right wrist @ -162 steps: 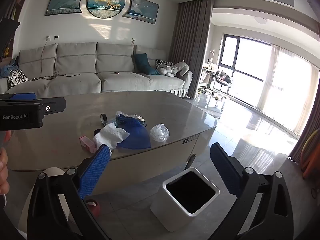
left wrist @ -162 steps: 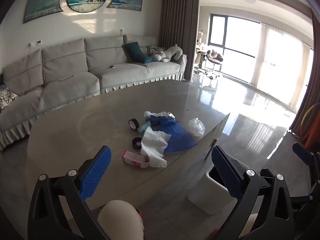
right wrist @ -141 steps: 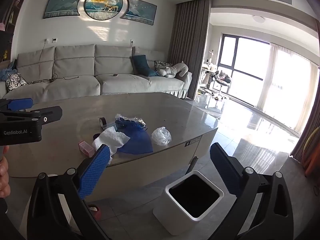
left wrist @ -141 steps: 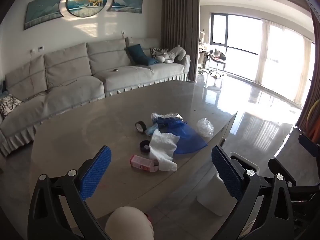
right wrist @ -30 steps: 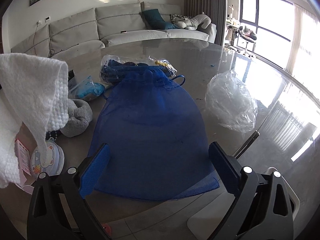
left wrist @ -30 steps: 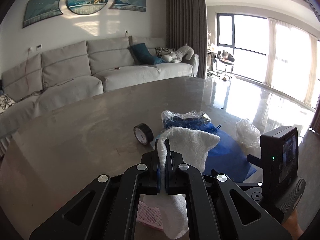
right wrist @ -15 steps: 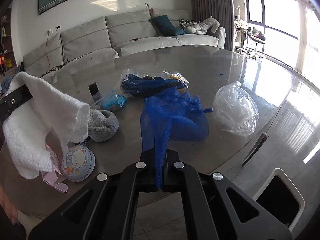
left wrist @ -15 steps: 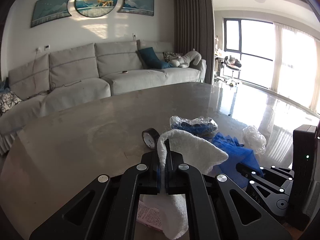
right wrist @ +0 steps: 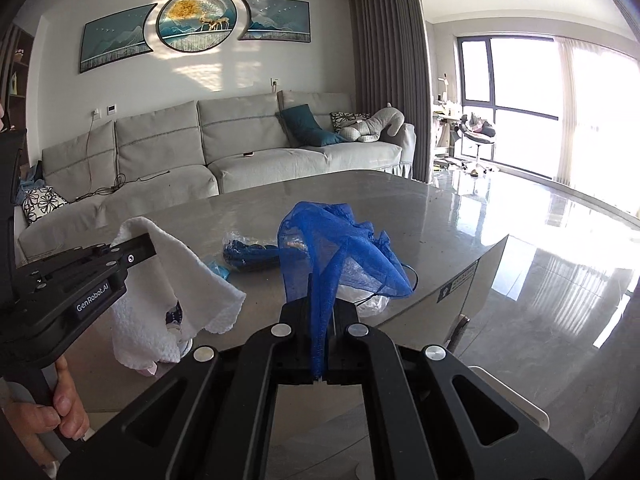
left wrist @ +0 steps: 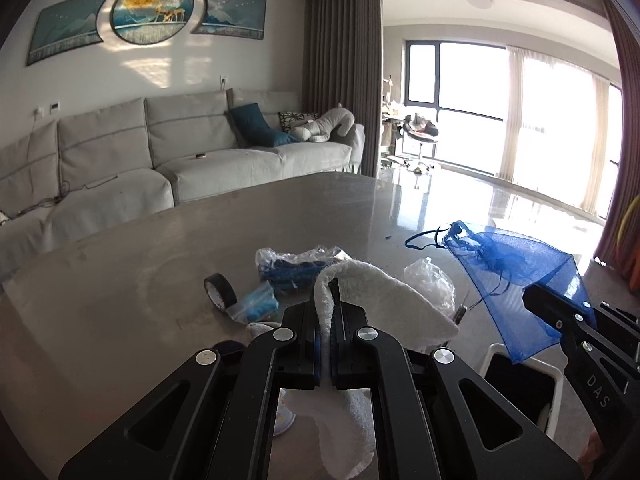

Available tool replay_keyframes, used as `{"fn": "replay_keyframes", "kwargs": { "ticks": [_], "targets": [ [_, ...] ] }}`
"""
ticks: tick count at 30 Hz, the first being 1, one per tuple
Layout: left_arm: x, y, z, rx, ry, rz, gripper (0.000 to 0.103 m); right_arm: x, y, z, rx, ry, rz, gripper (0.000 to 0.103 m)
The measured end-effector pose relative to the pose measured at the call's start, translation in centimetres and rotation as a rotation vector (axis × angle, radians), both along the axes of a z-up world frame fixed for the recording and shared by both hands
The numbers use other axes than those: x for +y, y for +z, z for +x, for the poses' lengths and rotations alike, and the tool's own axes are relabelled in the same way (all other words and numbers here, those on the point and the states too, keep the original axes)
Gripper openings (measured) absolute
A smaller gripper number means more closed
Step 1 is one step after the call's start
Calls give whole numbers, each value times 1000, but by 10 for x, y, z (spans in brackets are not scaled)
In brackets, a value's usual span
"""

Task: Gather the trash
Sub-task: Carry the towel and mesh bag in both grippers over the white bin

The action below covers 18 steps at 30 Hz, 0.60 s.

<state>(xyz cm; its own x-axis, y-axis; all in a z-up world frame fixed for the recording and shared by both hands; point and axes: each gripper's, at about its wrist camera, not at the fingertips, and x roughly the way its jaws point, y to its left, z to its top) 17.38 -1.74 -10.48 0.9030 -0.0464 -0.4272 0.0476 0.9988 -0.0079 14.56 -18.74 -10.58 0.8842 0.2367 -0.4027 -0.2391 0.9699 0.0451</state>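
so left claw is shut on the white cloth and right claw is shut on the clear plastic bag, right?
Not quite. The right claw is shut on the blue mesh bag, as the right wrist view shows; the clear plastic bag lies on the table. The left claw does grip the white cloth.

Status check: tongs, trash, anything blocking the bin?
Left tongs shut on white cloth. Right tongs shut on blue mesh bag, lifted off table. White bin open below table edge; nothing blocking it.
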Motion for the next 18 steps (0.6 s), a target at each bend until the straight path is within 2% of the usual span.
{"fn": "replay_keyframes", "kwargs": {
  "ticks": [4,9,14,18],
  "targets": [
    [-39,1,5,9,-100,-9,3,-26,-8,-9,-7,-71,-11,1],
    [-95,-4,8,-16,-197,21,3,-65,-20,-17,5,-178,-15,1],
    [-140,-29,11,4,-291,42,3,-101,-39,-24,27,-281,-5,1],
    [-169,-60,11,37,-362,70,3,-117,-64,-25,93,-353,-16,1]
  ]
}}
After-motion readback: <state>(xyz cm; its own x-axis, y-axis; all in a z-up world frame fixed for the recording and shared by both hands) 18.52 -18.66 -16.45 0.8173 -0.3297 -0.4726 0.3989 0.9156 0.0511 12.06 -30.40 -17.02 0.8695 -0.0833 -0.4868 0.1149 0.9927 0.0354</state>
